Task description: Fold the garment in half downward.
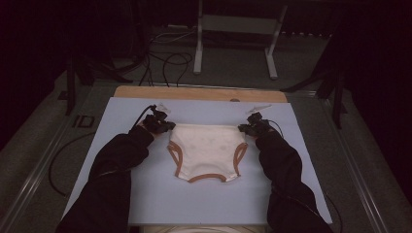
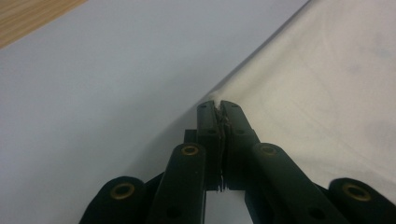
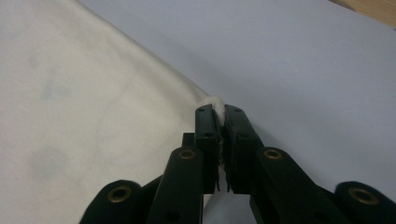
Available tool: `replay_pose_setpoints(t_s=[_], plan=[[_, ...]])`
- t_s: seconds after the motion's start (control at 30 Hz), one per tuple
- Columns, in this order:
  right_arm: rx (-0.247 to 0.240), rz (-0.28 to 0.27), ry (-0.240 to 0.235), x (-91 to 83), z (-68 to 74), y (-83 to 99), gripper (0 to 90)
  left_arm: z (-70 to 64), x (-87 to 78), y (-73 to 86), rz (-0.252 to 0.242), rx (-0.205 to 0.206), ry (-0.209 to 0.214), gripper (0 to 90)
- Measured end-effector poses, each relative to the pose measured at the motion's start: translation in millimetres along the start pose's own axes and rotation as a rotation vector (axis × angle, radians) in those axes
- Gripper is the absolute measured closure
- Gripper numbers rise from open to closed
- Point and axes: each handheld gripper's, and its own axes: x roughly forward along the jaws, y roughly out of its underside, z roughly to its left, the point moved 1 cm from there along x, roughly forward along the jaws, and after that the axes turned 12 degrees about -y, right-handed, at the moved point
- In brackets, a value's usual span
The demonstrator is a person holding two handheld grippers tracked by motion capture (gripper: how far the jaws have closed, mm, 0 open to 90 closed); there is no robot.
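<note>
Flat on the pale blue mat point(image 1: 145, 194), a cream pair of underpants point(image 1: 206, 150) with brown trim is spread out. Its top left corner is pinched between the closed jaws of the left gripper point(image 2: 219, 106), and its top right corner is clamped the same way by the right gripper point(image 3: 219, 111).

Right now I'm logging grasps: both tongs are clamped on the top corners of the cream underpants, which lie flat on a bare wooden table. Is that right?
Not quite. The left tongs and right tongs do clamp the underpants at the top corners, but the garment lies on a pale blue mat, as the high view shows; wood shows just beyond its far edge.
</note>
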Motion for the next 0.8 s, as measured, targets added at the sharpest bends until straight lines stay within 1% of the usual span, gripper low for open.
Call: replay_pose_setpoints(t_s=[0.03, 0.13, 0.17, 0.23, 0.33, 0.43, 0.47, 0.6, 0.67, 0.73, 0.77, 0.8], plan=[[0.001, 0.003, 0.003, -0.1, -2.5, -1.3, 85.3, 0.9, 2.6, -1.1, 0.004, -0.006, -0.003, 87.9], [0.004, 0.003, 0.01, 0.2, -5.3, -3.2, 85.3, 2.3, 4.4, -2.9, -0.005, -0.018, -0.004, 87.9], [0.008, -0.002, 0.013, 0.5, -6.3, -4.1, 85.3, 2.4, 5.5, -3.7, 0.0, -0.021, -0.007, 87.8], [0.013, 0.003, 0.01, 1.3, -8.7, -5.7, 85.3, 2.4, 7.7, -5.6, 0.005, -0.023, -0.011, 87.8], [0.008, 0.015, 0.026, 1.8, -10.6, -8.3, 85.3, 2.8, 10.0, -8.6, 0.001, -0.027, -0.014, 87.7], [0.013, 0.014, 0.029, 1.3, -11.7, -9.0, 85.2, 3.5, 12.2, -10.4, -0.001, -0.033, -0.017, 87.6], [0.017, 0.017, 0.031, 1.4, -13.5, -9.2, 85.1, 3.5, 14.2, -11.4, 0.002, -0.038, -0.019, 87.2], [0.033, 0.015, 0.026, 2.6, -15.5, -9.0, 84.8, 3.5, 16.1, -12.2, 0.009, -0.034, -0.028, 86.6], [0.039, 0.018, 0.029, 3.8, -16.4, -8.6, 83.2, 3.4, 16.3, -12.4, 0.01, -0.042, -0.047, 82.5], [0.054, 0.0, 0.035, 3.8, -16.9, -8.0, 74.5, 3.2, 15.2, -12.7, 0.006, -0.051, -0.075, 71.8], [0.063, -0.007, 0.036, 3.2, -16.9, -7.8, 72.2, 4.0, 14.7, -12.9, 0.008, -0.052, -0.079, 65.1], [0.061, -0.015, 0.042, 2.4, -16.9, -7.7, 69.8, 4.8, 13.6, -13.1, 0.006, -0.062, -0.078, 61.1]])
